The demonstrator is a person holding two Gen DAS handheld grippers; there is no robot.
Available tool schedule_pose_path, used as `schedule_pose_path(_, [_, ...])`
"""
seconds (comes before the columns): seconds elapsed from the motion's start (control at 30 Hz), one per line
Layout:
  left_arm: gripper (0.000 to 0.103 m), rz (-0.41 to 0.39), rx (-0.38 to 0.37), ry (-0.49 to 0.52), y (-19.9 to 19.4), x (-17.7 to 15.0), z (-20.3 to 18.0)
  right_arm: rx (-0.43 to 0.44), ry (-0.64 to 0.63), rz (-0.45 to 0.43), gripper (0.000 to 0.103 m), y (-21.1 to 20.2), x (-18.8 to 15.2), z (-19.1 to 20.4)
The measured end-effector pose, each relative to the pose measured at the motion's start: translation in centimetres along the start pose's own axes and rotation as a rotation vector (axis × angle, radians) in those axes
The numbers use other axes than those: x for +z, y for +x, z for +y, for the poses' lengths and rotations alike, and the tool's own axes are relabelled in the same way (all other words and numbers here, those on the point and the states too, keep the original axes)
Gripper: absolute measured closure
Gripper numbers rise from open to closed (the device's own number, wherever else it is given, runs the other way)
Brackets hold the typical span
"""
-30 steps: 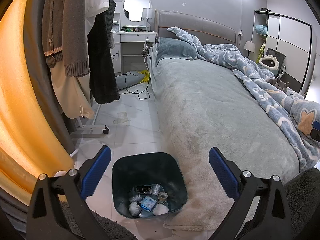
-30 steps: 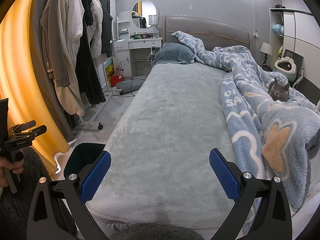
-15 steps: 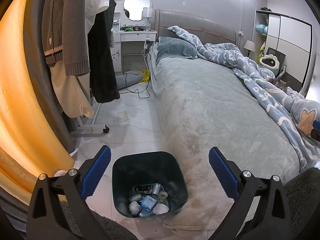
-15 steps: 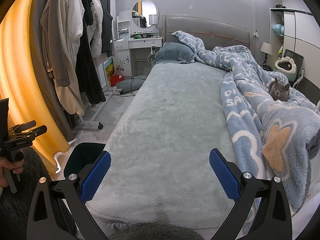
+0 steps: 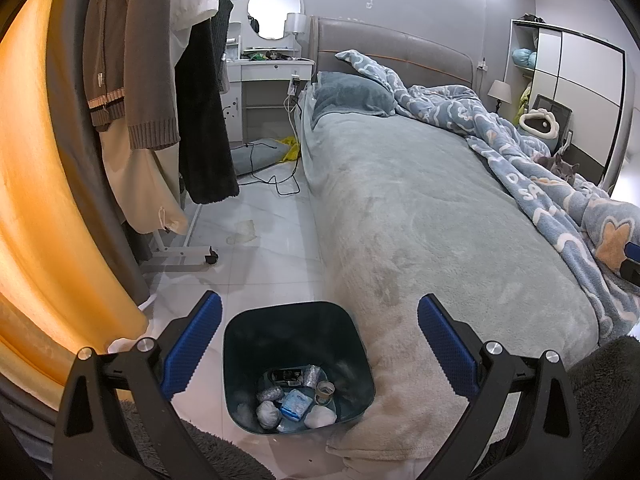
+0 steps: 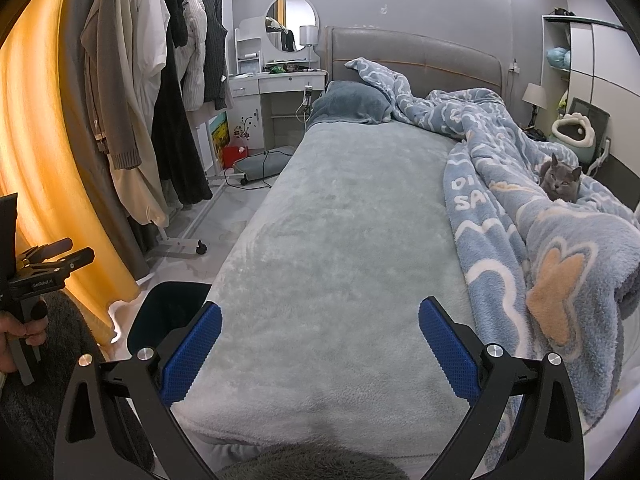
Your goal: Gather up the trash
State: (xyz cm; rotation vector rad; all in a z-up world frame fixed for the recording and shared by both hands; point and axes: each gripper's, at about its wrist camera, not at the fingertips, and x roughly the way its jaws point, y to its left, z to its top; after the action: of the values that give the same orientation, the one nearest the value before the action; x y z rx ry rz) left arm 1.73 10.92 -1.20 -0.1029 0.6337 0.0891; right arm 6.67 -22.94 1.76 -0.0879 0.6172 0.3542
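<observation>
Your left gripper [image 5: 319,322] hangs above the dark trash bin [image 5: 244,344], jaws spread wide and holding nothing; your right gripper [image 6: 320,330] points along the bed [image 6: 340,240], jaws likewise spread and empty. The bin stands on the tiled floor [image 5: 272,248], touching the foot corner of the bed, and holds crumpled white wads [image 5: 267,411], a small blue packet [image 5: 296,402], a short can or cup [image 5: 325,390] and a dark wrapper [image 5: 286,376]; print on the wrapper and packet is too small to read. One candidate remains outside the bin: a pale, crumpled scrap [image 5: 242,234] on the floor between the clothes rack base [image 5: 184,252] and the bed. Judge it as thin film or tissue: very light, limp, easily flattened and likely to slide on smooth tile. Take hold at a raised fold near its middle, closing the jaws fully, since a soft scrap gives no resistance. Treat the bin as light, rigid plastic with slick walls; if you must move it, grip the rim. Legible writing is limited: the blanket [image 6: 500,216] shows "DI" above "SA", partly hidden, and the left gripper body in the right wrist view appears to read "GenRobot.AI". Keep clear of the grey cat [image 6: 560,178] lying on the blanket
</observation>
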Motion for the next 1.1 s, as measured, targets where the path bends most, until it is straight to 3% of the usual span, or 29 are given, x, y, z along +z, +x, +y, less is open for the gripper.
schedule_pose_path(1.1, [0.003,0.029,0.000,-0.010,0.1,-0.4,0.3,0.001,-0.004,0.001,0.003,0.0,0.2,-0.1])
